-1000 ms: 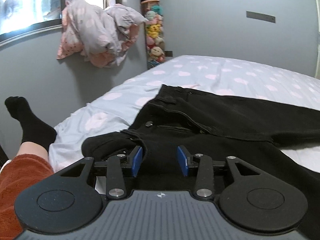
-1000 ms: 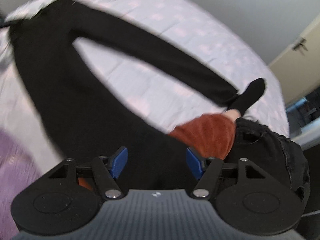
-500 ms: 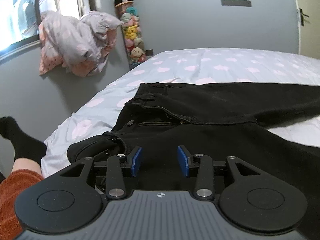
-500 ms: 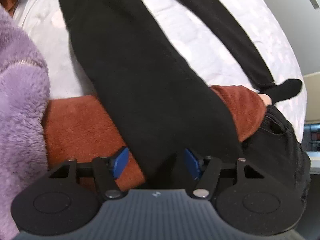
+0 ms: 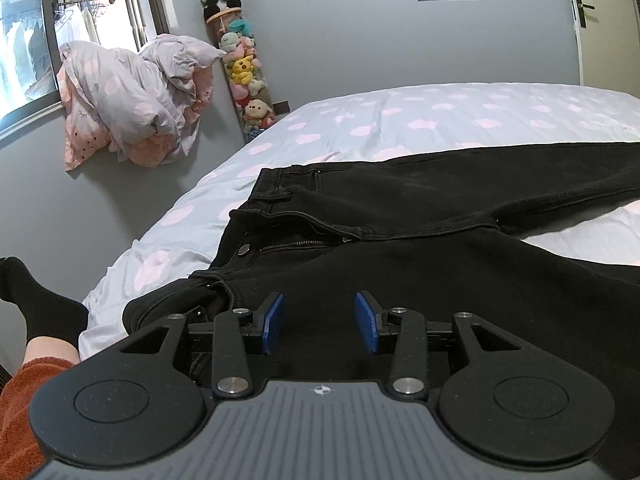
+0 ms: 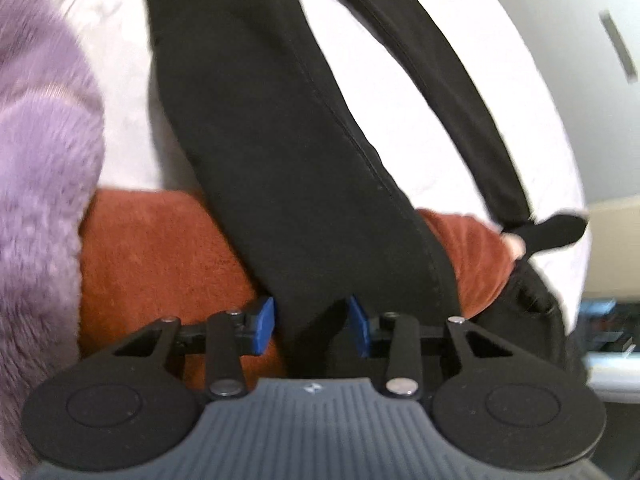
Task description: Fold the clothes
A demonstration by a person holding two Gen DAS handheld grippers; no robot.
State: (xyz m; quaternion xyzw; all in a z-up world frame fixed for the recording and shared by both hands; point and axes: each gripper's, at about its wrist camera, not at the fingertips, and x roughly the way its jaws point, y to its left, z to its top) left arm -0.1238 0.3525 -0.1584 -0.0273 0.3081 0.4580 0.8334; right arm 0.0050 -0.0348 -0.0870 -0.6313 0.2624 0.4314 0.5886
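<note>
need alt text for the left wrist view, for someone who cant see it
Black jeans lie spread flat, unzipped, on a bed with a pink-spotted sheet. The left gripper hovers open over the waistband area, holding nothing. Behind are a grey wall, crumpled bedding and a column of plush toys.

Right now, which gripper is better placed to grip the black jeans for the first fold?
Probably the right gripper: a leg of the black jeans already lies between its open jaws. The left gripper is open above the hip, with no edge between its fingers.
</note>
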